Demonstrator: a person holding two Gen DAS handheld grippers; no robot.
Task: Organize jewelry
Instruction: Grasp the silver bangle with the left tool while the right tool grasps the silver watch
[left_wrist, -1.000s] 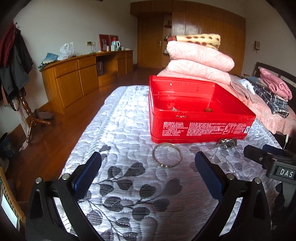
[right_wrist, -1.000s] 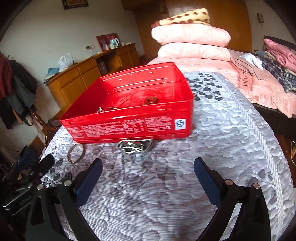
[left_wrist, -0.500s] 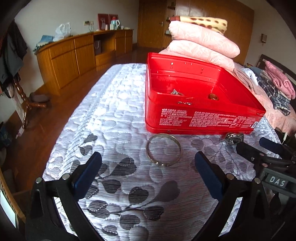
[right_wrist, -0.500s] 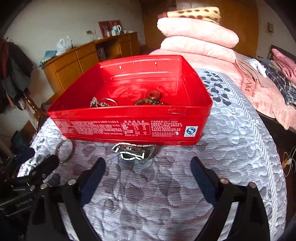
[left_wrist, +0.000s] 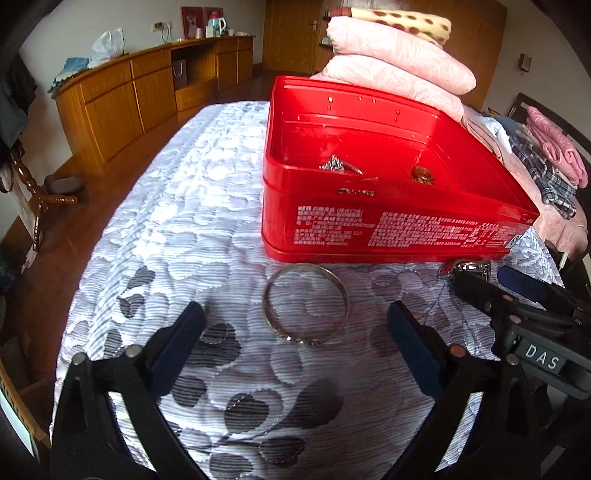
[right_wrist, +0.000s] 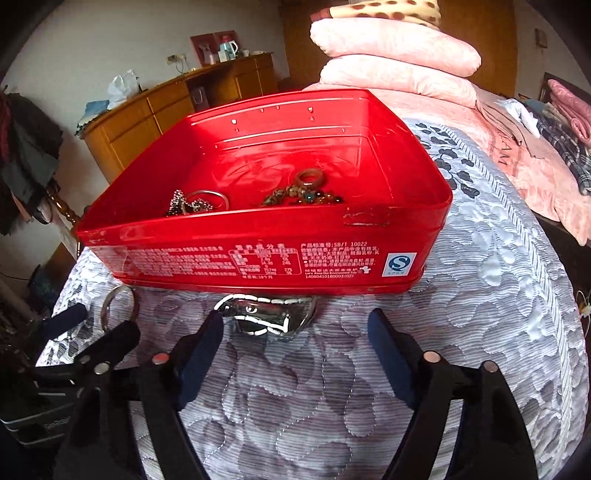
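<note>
Closing on the bangle (left_wrist: 306, 303), the wide-open, empty left gripper (left_wrist: 295, 325) may pinch the quilt (left_wrist: 184, 206); right gripper (right_wrist: 295, 332), open and empty too, may push the clasp (right_wrist: 267, 315) under the tin (right_wrist: 266, 254).

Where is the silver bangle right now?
The bangle lies flat on the bedspread, just before the red tin, ahead between the open left gripper fingers.

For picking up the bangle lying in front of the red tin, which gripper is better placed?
Left. The bangle lies centred ahead of the open left gripper; the right gripper faces the silver clasp piece instead.
</note>
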